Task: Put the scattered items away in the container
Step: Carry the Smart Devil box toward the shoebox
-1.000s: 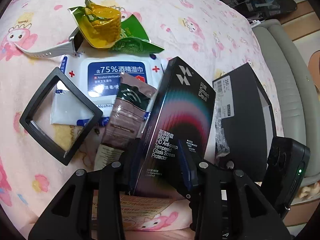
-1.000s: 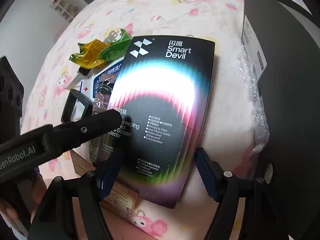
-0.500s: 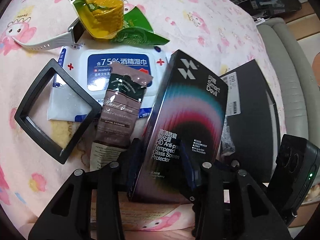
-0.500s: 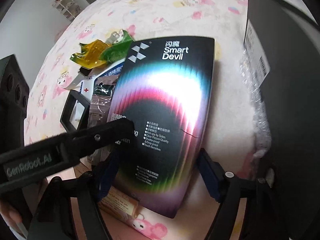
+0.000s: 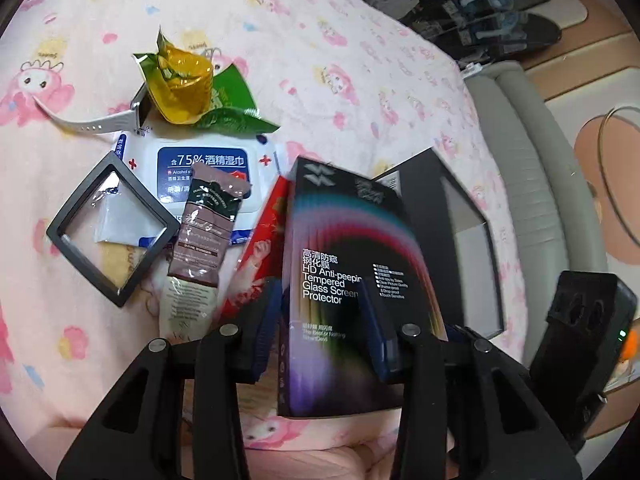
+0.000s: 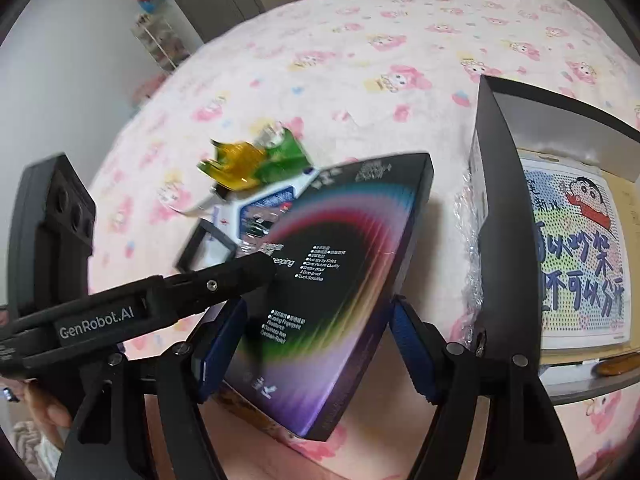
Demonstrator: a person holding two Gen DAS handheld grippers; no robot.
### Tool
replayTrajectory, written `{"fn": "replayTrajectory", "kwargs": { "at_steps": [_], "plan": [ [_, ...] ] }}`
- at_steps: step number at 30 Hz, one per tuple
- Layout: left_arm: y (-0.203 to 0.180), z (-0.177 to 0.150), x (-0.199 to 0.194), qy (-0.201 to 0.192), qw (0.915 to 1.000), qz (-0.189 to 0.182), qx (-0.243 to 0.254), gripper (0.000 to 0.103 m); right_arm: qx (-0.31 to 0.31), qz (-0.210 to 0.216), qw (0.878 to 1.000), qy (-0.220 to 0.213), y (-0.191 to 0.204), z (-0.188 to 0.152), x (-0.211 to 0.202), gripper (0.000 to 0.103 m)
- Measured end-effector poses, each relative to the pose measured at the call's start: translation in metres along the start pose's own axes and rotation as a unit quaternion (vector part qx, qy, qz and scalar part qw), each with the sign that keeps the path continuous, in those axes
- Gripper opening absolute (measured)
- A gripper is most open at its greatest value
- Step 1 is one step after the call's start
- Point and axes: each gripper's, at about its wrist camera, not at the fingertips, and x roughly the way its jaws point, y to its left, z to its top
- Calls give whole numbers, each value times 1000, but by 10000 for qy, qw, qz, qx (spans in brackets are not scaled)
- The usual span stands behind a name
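The left gripper [image 5: 324, 332] clamps the near end of the screen protector box [image 5: 344, 272], its jaws closing, and the box is tilted above the pink bed [image 5: 360, 60]. The right gripper [image 6: 316, 348] straddles the box across its width, its jaws closing, and whether its pads touch the box cannot be told. The open black container [image 6: 504, 216] stands just right of it. Left of the box lie a wipes pack [image 5: 200, 168], brown sachet [image 5: 208, 224], black frame [image 5: 112, 228], red packet [image 5: 268, 240] and green-yellow wrapper [image 5: 184, 84].

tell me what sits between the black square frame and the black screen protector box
In the left wrist view, a brown sachet lies between the black square frame and the screen protector box.
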Motion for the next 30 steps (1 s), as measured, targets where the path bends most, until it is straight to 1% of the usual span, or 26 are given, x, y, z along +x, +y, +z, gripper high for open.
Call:
{"fn": "replayTrajectory", "kwargs": {
  "at_steps": [1,3,6,8,12,14,20,23,27,30],
  "plan": [
    [0,-2,-2,-27,9999,-99,-72,39,-14,88,10000,-13,1,0,-4,70],
    [0,-4,-3,-29,9997,-174,-141,39,-45,261,9996,-38,4,1,-13,66],
    [-5,-9,-3,-7,9998,-104,-146,38,-132,359,9993,-32,3,-6,-21,63],
    [-10,-13,-5,-33,9999,-78,-145,38,-81,520,9986,15,0,-9,-24,59],
    [-23,-18,-16,-125,9998,-123,-67,30,-77,708,9975,-23,-1,-12,-35,58],
    [-34,-18,-20,-196,9998,-80,43,29,-85,778,9969,-72,-2,-11,-42,58],
    [-53,-20,-23,-250,9995,-94,191,28,-69,898,9957,-212,-6,-8,-56,57],
    [-56,-23,-17,-220,9995,-62,217,28,-132,862,9959,-253,-9,-9,-60,56],
    [-48,-26,-5,-47,9999,1,122,28,-82,776,9969,-118,-15,-14,-52,56],
    [-33,-23,1,-15,9998,207,7,28,-55,837,9965,-10,-16,-20,-47,56]
  ]
}}
